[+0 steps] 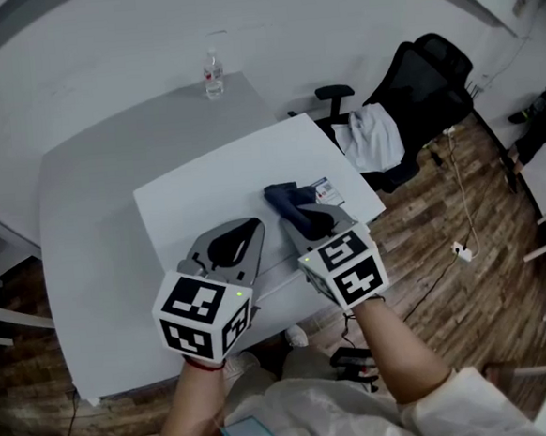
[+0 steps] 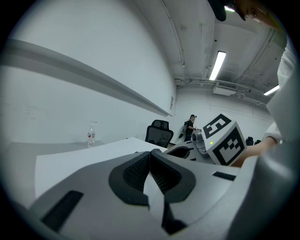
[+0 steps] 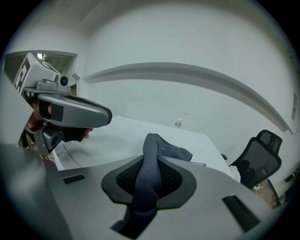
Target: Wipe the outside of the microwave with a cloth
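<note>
Well beyond the held cloth (image 1: 287, 200), a bottle (image 1: 213, 76) (upright) stands.

right hand-held gripper (image 3: 151, 161): jaws clamped on the cloth, pads pressing it from both sides
cloth (image 3: 149, 180): dark grey knit; runs up between the pads, bunched end flops over past the tips, towards the right
left hand-held gripper (image 3: 108, 117): upper left, seen side-on, tips pointing right; above the tabletop, clear of the cloth
cube (image 3: 21, 70): square markers, at the rear of the left hand-held gripper, partly cut off by the frame edge
tabletop (image 3: 108, 136): white, under both
bottle (image 3: 178, 122): small, clear, upright near the far edge, well apart from the cloth
chair (image 3: 260, 159): black, far right, beyond the tabletop corner
wall (image 3: 187, 42): white, grey ledge (image 3: 187, 72) running across it
</note>
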Action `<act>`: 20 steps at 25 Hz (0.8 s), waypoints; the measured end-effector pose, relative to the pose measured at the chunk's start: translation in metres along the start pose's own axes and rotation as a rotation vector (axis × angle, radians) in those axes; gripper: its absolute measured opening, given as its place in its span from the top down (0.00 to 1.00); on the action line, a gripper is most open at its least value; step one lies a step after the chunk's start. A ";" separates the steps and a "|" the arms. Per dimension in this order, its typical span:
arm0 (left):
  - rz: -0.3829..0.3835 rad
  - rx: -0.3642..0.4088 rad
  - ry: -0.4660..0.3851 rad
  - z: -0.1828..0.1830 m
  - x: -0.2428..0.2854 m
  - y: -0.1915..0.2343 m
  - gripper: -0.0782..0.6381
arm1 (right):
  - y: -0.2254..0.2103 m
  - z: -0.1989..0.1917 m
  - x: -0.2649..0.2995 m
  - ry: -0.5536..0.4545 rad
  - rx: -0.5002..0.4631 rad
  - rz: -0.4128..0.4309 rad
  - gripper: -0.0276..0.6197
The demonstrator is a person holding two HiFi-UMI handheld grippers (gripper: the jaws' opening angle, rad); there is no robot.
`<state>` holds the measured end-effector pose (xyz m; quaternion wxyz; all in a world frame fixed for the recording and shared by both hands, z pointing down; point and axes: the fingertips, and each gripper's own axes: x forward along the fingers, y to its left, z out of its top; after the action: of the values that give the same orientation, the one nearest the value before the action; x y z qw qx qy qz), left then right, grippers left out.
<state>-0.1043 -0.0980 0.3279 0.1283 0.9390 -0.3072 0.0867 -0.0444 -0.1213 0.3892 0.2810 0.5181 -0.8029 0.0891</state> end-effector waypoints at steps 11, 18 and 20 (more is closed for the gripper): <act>0.008 -0.008 -0.006 -0.001 -0.021 0.013 0.89 | 0.024 0.010 0.007 0.008 0.018 0.034 0.84; 0.011 0.001 -0.017 0.001 -0.033 0.018 0.89 | 0.037 0.015 0.010 0.012 0.037 0.058 0.84; 0.011 0.002 -0.016 0.000 -0.036 0.020 0.89 | 0.039 0.015 0.011 0.015 0.044 0.057 0.84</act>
<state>-0.1450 -0.0931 0.3231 0.1245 0.9381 -0.3131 0.0803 -0.0878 -0.1185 0.3883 0.2731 0.5001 -0.8132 0.1186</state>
